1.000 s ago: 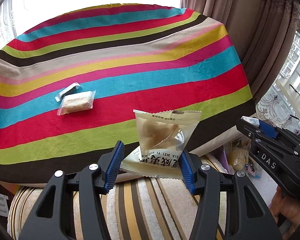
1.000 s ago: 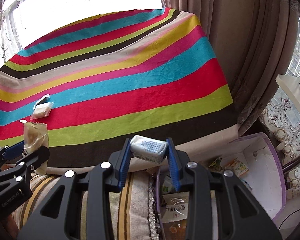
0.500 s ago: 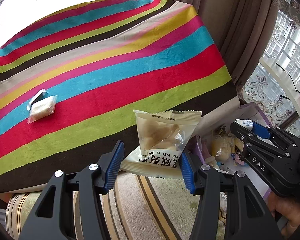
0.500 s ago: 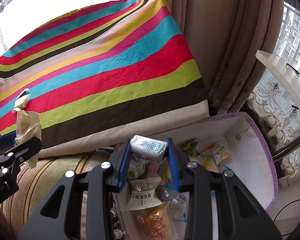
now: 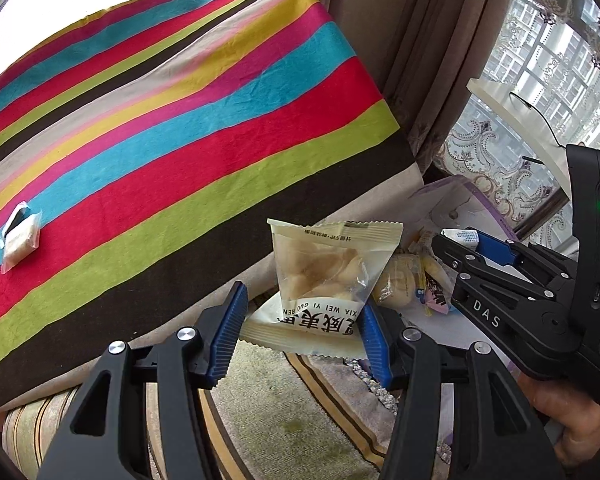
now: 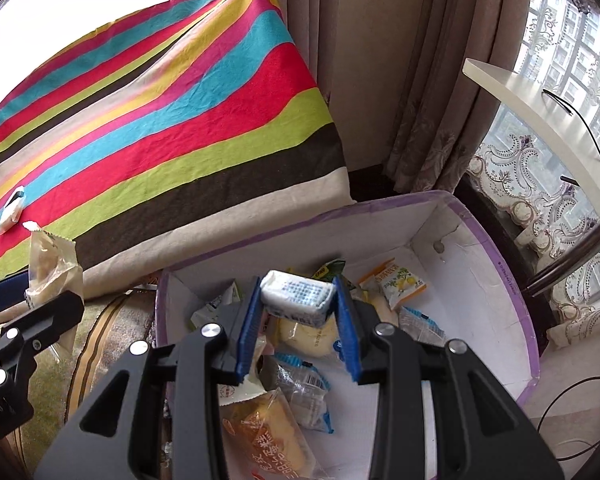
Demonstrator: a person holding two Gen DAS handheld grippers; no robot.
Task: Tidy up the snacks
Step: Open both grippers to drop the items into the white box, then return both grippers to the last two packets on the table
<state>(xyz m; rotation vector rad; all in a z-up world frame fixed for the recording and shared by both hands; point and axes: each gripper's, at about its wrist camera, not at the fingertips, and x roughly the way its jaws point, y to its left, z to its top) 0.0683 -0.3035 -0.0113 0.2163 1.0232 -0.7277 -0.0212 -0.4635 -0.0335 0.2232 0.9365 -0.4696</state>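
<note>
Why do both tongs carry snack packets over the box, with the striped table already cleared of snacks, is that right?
Not quite: the striped table is not cleared. The left wrist view shows one small packet lying on it. Both tongs do carry packets, the right tongs over the box.

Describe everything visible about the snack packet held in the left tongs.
The snack packet is a clear plastic pillow pack with cream printed ends and serrated seals, showing pale lumpy pastry inside. Its print reads upside down, with Latin letters and dark characters near the bottom. It stands roughly upright, its lower part pinched between the blue pads of the left tongs, touching nothing else. It hangs off the striped table's edge, beside the box.
</note>
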